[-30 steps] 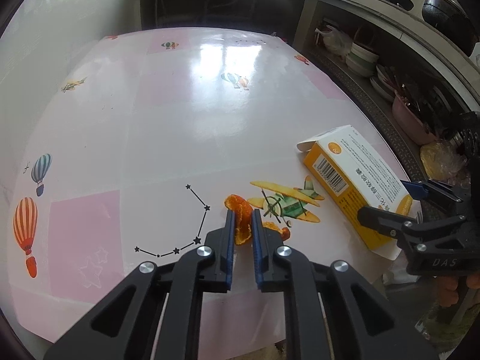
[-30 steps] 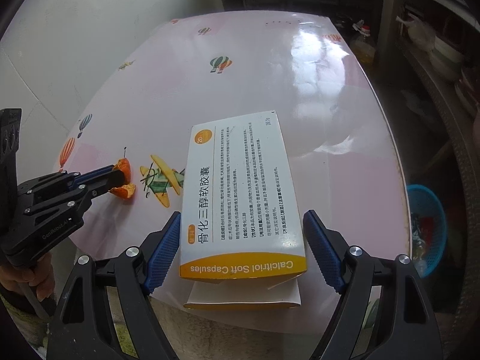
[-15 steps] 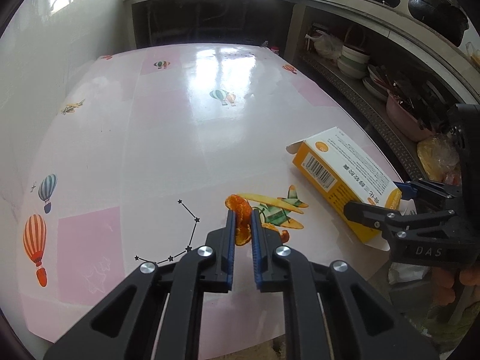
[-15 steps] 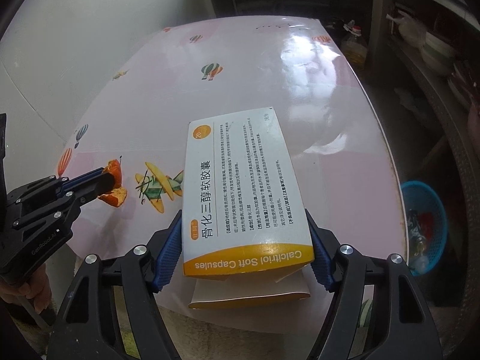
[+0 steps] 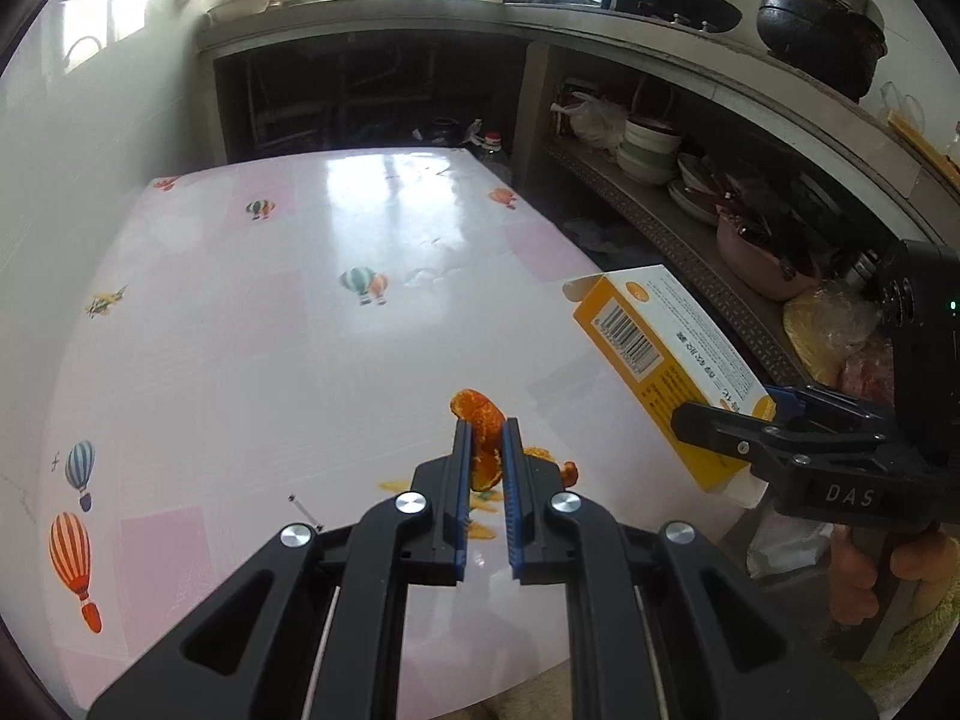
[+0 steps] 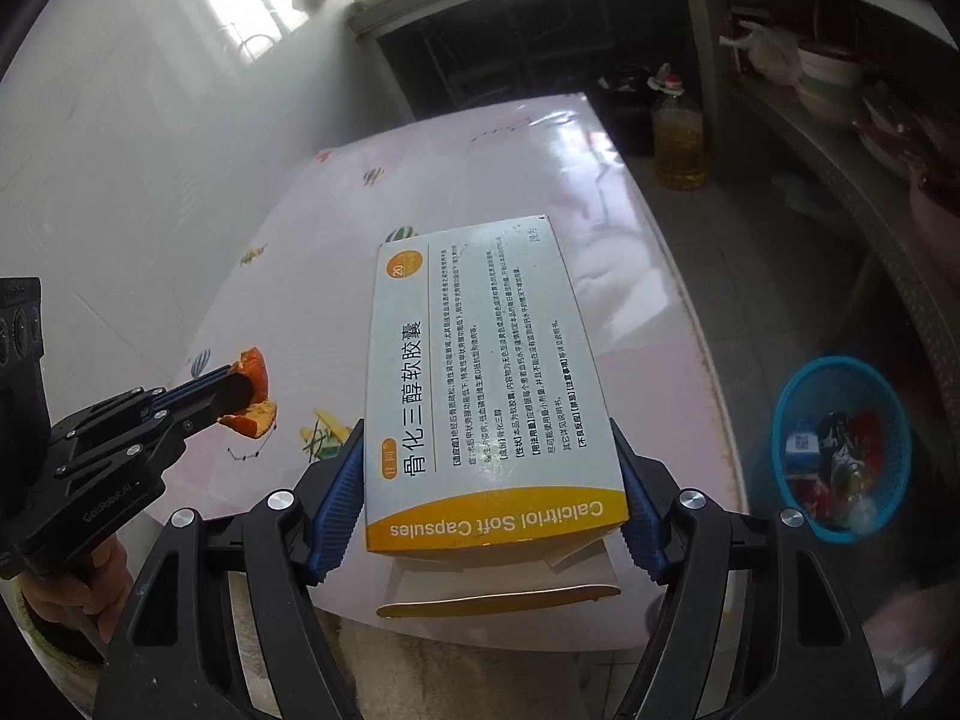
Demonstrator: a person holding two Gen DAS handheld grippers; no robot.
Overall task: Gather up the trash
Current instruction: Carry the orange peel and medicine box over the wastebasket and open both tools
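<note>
My left gripper is shut on a piece of orange peel and holds it above the pink table; it also shows in the right wrist view with the peel. My right gripper is shut on a white and orange medicine box, lifted off the table with its end flap hanging open. The box also shows in the left wrist view, at the right table edge.
A blue basket with several bits of trash stands on the floor right of the table. An oil bottle stands on the floor beyond the table. Shelves with bowls run along the right.
Both grippers have risen from the table. The right gripper closed on the box and lifted it. The left gripper lifted the orange peel off the table.
</note>
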